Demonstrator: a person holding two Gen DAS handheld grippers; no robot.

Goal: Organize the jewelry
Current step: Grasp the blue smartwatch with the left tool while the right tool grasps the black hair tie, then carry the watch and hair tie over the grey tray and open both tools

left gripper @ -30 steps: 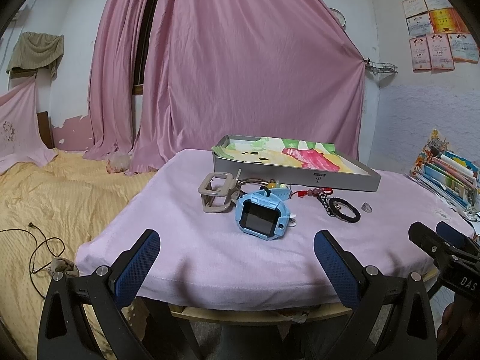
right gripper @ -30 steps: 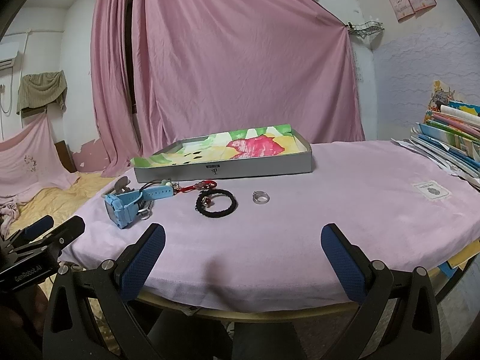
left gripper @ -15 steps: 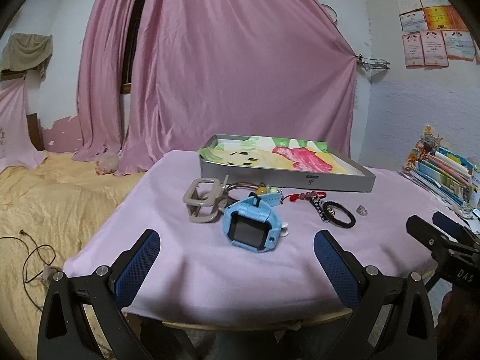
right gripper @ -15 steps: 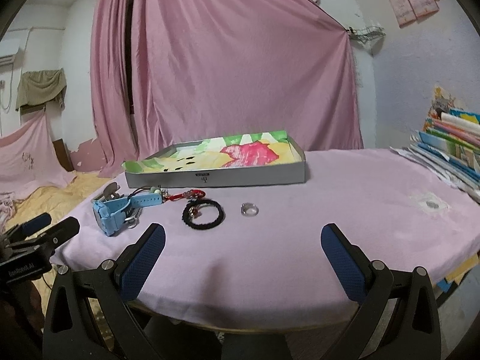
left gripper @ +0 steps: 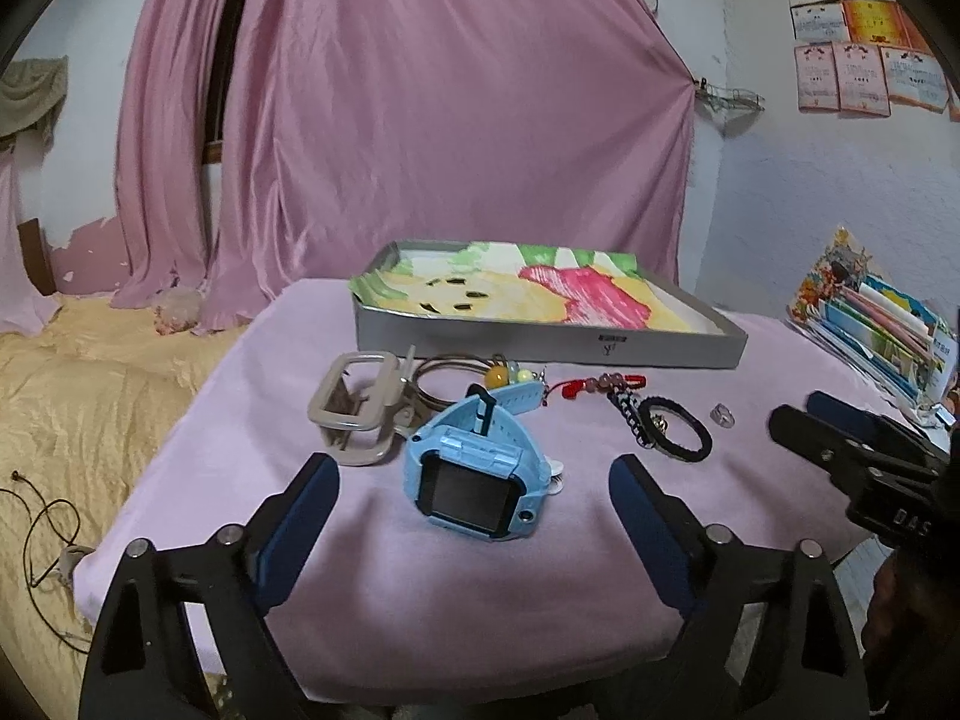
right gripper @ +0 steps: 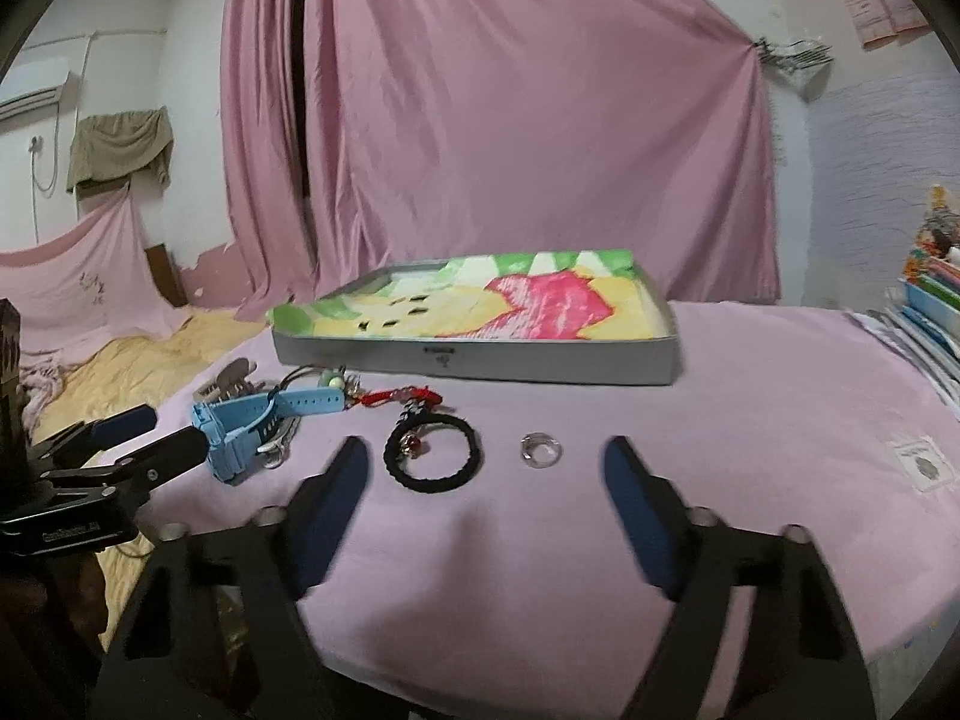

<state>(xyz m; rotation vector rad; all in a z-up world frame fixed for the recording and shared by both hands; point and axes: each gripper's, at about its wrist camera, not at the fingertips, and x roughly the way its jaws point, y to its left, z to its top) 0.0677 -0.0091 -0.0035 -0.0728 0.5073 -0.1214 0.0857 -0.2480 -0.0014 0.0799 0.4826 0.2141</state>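
Right wrist view: left tool (right gripper: 129, 441) hides part of blue watch (right gripper: 240, 423)

Counted on the pink table (left gripper: 456, 600)

One grey tray (left gripper: 540, 348) at twelve o'clock of the jewelry cluster. One blue watch (left gripper: 474, 474) at the centre; one beige watch (left gripper: 354, 414) at its ten o'clock. One black bracelet (right gripper: 433, 450), one clear ring (right gripper: 540, 451) at its three o'clock, one red-corded bead charm (left gripper: 594, 385) at its twelve. Thin bangles (left gripper: 444, 378) with beads lie at the blue watch's twelve; their number cannot be told. Two grippers: left gripper (left gripper: 474, 501), right gripper (right gripper: 483, 477). One stack of books (left gripper: 882, 324) at three o'clock.
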